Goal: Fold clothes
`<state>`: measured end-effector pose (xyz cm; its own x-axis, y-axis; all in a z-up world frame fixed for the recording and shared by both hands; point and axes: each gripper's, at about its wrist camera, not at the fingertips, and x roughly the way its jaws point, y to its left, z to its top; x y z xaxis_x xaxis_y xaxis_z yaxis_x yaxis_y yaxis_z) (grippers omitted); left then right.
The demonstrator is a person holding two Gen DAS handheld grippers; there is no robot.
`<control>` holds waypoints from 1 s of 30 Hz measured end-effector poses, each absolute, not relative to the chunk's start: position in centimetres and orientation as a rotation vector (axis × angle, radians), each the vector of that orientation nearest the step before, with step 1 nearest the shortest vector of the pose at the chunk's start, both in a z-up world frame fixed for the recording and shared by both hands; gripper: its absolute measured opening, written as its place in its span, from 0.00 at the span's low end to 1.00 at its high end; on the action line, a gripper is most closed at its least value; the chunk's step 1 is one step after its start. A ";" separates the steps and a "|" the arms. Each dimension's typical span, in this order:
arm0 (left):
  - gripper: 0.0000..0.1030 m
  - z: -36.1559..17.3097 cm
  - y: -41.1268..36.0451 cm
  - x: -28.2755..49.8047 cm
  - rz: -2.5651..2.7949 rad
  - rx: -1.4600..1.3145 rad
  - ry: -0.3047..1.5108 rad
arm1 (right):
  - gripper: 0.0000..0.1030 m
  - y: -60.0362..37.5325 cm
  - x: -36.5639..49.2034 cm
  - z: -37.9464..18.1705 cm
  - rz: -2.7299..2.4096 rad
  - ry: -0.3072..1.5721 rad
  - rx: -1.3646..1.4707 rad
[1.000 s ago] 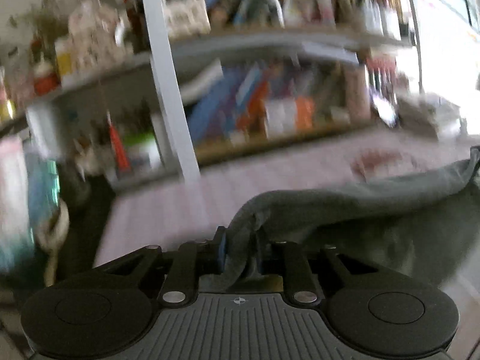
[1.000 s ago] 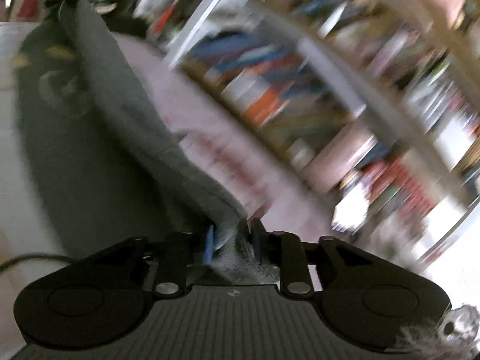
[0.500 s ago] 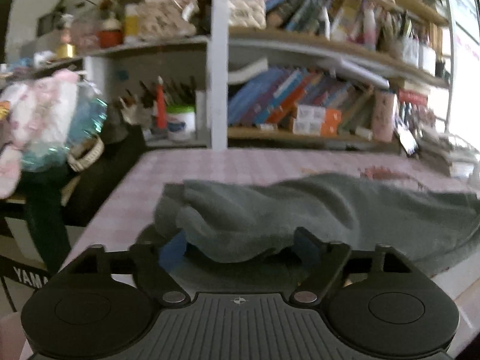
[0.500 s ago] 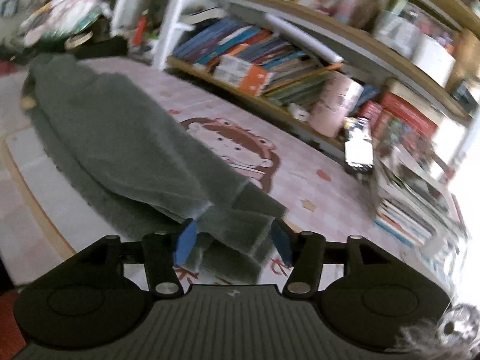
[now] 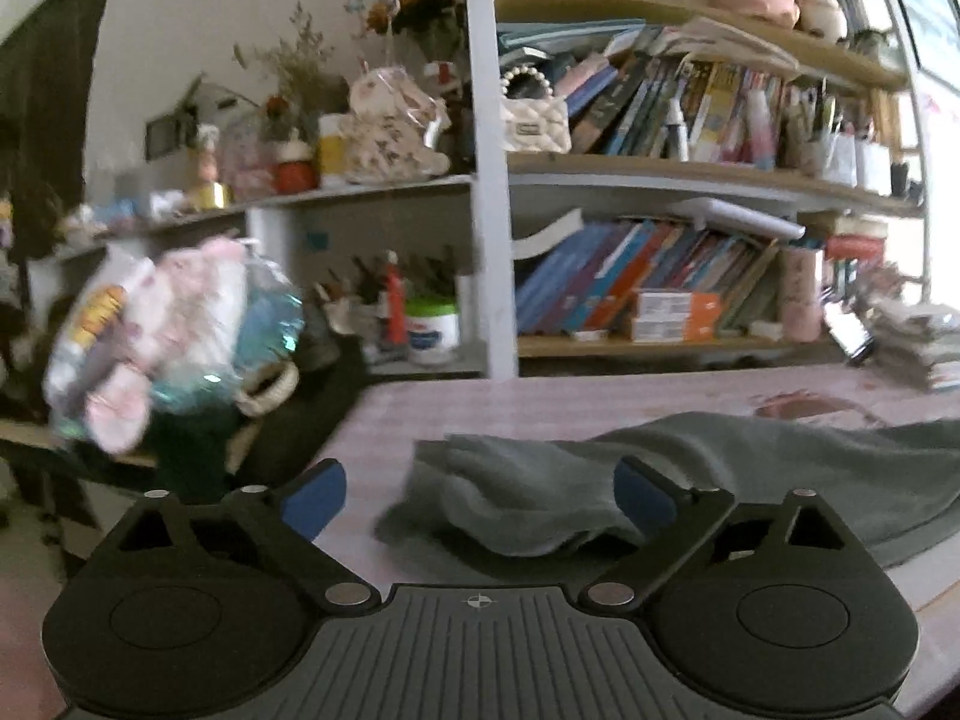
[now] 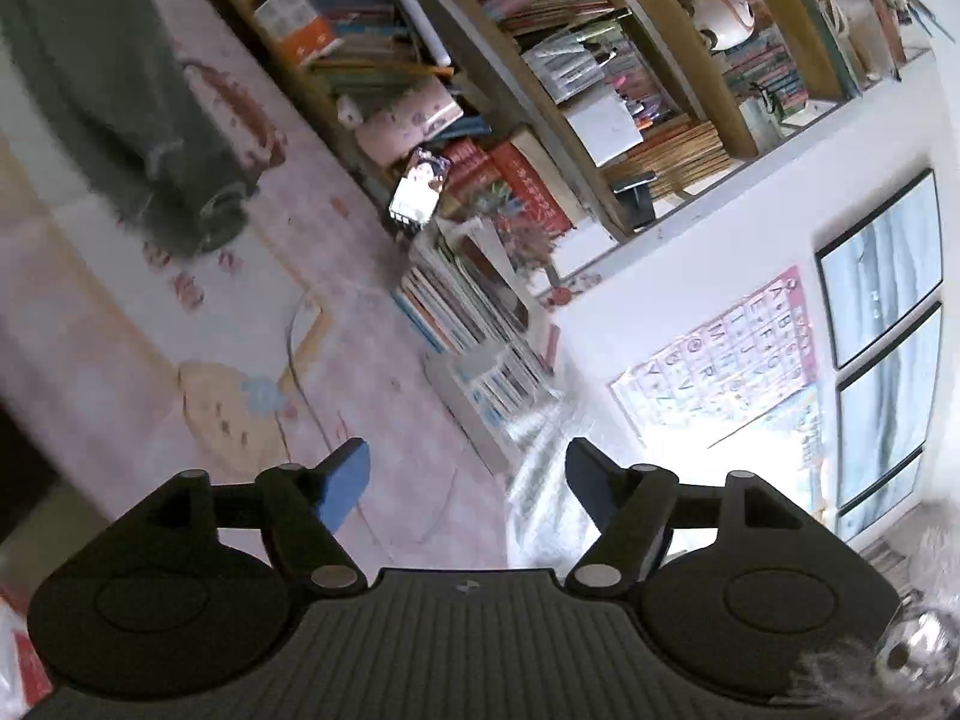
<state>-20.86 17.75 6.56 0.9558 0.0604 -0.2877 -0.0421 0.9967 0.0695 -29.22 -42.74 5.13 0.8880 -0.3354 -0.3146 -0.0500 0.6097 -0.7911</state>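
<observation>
Grey garment down on the table, both grips released

Grey garment (image 5: pixel 690 468) laid along the pink-patterned table (image 5: pixel 540 402) in a long band, one layer doubled over another, near end bunched into soft rolls. First fold looks made; judged roughly midway, with at least one crosswise fold and some smoothing left. Thick, fuzzy knit, matte, limp, edges rounded rather than crisp. Left hand-held gripper (image 5: pixel 480 495) spread wide, just opened, blue pads standing either side of the bunched end without pressing it. Right hand-held gripper (image 6: pixel 468 483) also just opened, moderately wide, nothing between the pads, aimed off toward the bookshelf (image 6: pixel 540 90) with the garment's far end (image 6: pixel 120 96) well apart at upper left. Table covering smooth, glossy, printed with cartoon figures. Shelf crammed with books and boxes.
</observation>
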 end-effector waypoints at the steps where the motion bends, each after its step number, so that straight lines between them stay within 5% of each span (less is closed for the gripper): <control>1: 0.97 6.5 17.7 -20.9 0.041 0.050 0.289 | 0.70 -42.8 -29.5 5.2 -0.146 0.456 -0.848; 9: 0.97 5.0 17.9 -19.2 -0.074 -0.234 0.281 | 0.69 -38.8 -20.6 1.0 0.320 0.508 0.075; 13: 0.97 3.9 19.2 -18.1 -0.062 -0.407 0.341 | 0.47 -36.2 -14.5 -1.8 0.339 0.593 0.351; 15: 0.97 3.3 20.0 -18.1 -0.058 -0.453 0.351 | 0.45 -36.2 -12.8 -2.9 0.342 0.640 0.505; 25: 0.94 1.3 22.5 -16.2 -0.075 -0.613 0.399 | 0.45 -38.0 -9.9 -2.3 0.360 0.741 0.691; 28: 0.83 0.8 23.6 -14.6 -0.079 -0.690 0.428 | 0.45 -38.5 -8.7 -1.8 0.340 0.777 0.719; 30: 0.59 0.4 24.4 -13.4 -0.069 -0.738 0.455 | 0.45 -38.6 -8.3 -1.5 0.327 0.783 0.721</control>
